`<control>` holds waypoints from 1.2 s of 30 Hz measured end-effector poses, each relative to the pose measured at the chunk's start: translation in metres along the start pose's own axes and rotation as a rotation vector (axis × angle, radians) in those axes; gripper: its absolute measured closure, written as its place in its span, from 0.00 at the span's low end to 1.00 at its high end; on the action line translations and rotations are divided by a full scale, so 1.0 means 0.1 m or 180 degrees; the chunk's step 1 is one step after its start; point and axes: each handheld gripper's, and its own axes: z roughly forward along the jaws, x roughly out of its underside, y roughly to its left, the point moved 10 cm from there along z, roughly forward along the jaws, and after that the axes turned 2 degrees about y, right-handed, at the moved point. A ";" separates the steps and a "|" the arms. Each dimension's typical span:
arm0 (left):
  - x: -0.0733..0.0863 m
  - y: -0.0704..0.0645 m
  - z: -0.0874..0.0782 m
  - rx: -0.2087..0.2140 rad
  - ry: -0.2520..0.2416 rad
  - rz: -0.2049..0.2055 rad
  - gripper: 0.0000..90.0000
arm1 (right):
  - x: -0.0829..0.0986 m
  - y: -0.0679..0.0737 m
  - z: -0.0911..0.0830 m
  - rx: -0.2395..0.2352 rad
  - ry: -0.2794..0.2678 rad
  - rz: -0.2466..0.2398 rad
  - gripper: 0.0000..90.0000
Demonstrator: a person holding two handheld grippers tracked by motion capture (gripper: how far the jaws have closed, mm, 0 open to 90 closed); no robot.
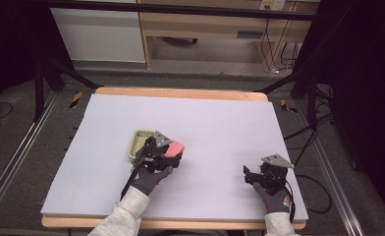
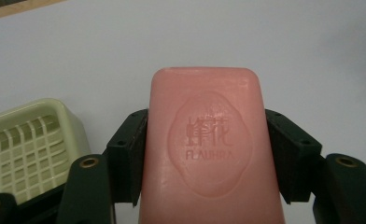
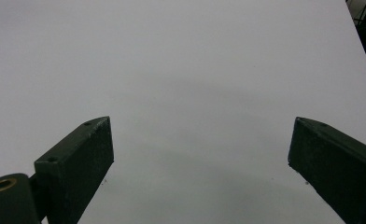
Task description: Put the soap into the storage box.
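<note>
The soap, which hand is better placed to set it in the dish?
Left, probably. The left gripper is shut on the pink soap, with the green soap dish right beside it. The right gripper is open, holds nothing, and sits far across the table.

In your high view, the left hand-held gripper (image 1: 168,153) covers most of the soap (image 1: 175,148), so you get just a pink corner, and it hides the near right side of the dish (image 1: 137,143). In the left gripper view the soap's (image 2: 209,149) lower end runs off the bottom edge and the dish (image 2: 29,144) is cut by the left edge. The smaller marks above "FLAUHRA" are too soft to read. In the right gripper view, the right hand-held gripper (image 3: 200,163) has both jaws cut off at the bottom, and the counter (image 3: 181,70) edge shows at the top right corner, dark beyond.
</note>
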 end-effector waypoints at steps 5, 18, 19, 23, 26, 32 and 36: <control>-0.01 0.04 -0.05 -0.0029 -0.0013 0.0008 0.41 | 0.00 0.00 0.00 0.0001 -0.0001 0.0000 0.08; 0.02 0.27 -0.19 -0.0091 -0.0071 -0.0114 0.41 | 0.00 0.01 0.00 -0.0013 -0.0002 0.0004 0.08; 0.02 0.27 -0.19 -0.0091 -0.0071 -0.0114 0.41 | 0.00 0.01 0.00 -0.0014 -0.0006 0.0002 0.08; 0.04 0.37 -0.21 -0.0131 -0.0081 -0.0186 0.41 | 0.00 0.01 0.00 -0.0018 -0.0007 0.0001 0.08; 0.06 0.48 -0.21 -0.0202 -0.0084 -0.0246 0.41 | 0.00 0.02 -0.01 -0.0015 -0.0005 -0.0024 0.08; 0.07 0.59 -0.19 -0.0273 -0.0068 -0.0310 0.41 | 0.00 0.02 0.00 -0.0021 -0.0007 -0.0016 0.08; 0.07 0.64 -0.20 -0.0293 -0.0075 -0.0339 0.41 | 0.00 0.02 0.00 -0.0023 0.0003 -0.0018 0.08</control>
